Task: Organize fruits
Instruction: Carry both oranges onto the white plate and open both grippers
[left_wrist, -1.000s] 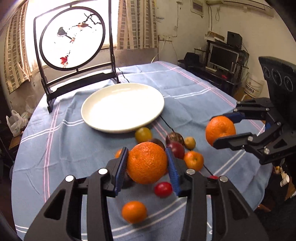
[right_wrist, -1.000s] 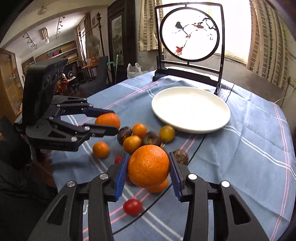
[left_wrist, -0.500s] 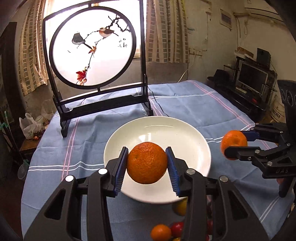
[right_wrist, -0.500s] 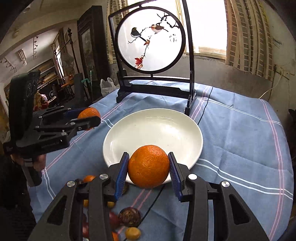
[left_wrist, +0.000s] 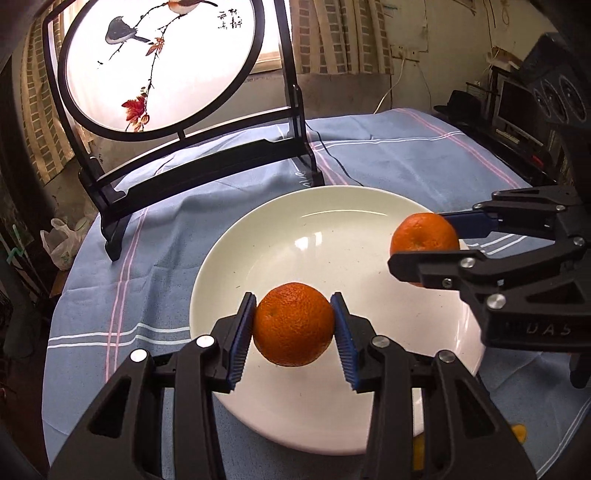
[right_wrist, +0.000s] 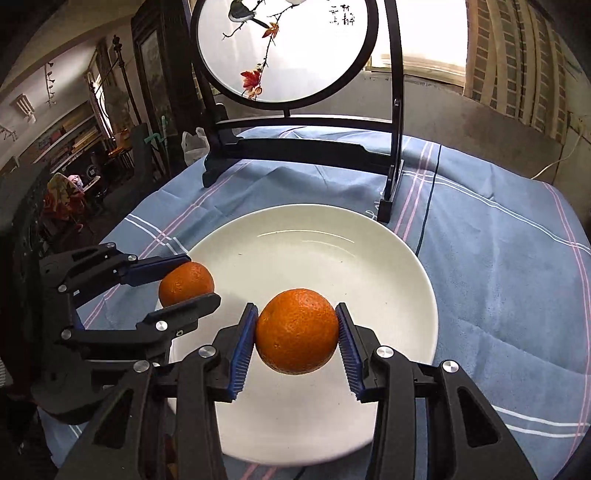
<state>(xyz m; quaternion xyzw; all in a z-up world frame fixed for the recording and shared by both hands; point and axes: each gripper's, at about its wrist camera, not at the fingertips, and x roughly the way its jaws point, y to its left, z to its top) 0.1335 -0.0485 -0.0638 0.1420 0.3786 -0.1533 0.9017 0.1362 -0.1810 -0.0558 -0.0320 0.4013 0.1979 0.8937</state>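
My left gripper (left_wrist: 293, 325) is shut on an orange (left_wrist: 293, 324) and holds it just above the near part of a white plate (left_wrist: 332, 229). My right gripper (right_wrist: 295, 326) is shut on a second orange (right_wrist: 297, 326) over the same plate (right_wrist: 369, 251). In the left wrist view the right gripper (left_wrist: 424, 236) holds its orange (left_wrist: 423, 230) over the plate's right side. In the right wrist view the left gripper (right_wrist: 184, 278) holds its orange (right_wrist: 186, 278) at the plate's left rim. The plate holds no fruit.
A round painted screen on a black stand (left_wrist: 159, 66) stands on the blue striped tablecloth (left_wrist: 147, 251) just behind the plate; it also shows in the right wrist view (right_wrist: 288, 48). A little fruit (left_wrist: 517, 432) peeks out at the plate's near edge.
Both grippers have carried their oranges away from the fruit pile and forward over the plate, and have come lower and closer to it. Both stay shut on their oranges.
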